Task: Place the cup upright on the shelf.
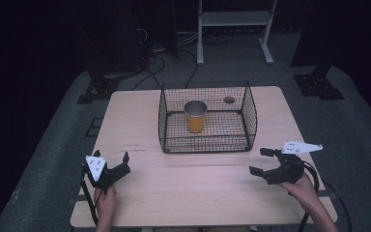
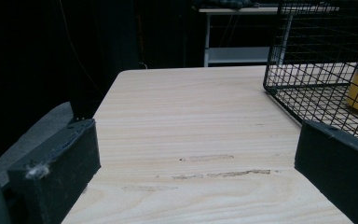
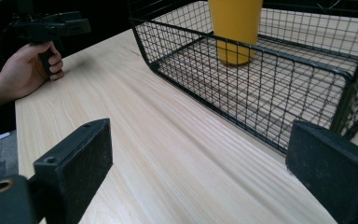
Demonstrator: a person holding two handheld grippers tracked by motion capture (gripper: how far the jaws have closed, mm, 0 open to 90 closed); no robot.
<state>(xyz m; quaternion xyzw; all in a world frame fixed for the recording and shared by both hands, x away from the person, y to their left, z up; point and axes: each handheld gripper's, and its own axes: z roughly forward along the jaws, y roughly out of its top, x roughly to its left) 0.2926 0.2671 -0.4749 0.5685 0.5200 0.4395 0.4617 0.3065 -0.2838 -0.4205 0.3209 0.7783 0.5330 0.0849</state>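
Both grippers rest low, jaws spread: left gripper (image 1: 111,160) at seven o'clock, right gripper (image 1: 262,161) at five, flanking the black wire basket (image 1: 207,141) holding an orange metal-rimmed cup (image 1: 195,116).

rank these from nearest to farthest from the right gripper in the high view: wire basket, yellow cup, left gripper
Measured from the right gripper:
1. wire basket, its near right corner just ahead and to the left.
2. yellow cup, upright inside the basket, left of its middle.
3. left gripper, across the table at the near left.
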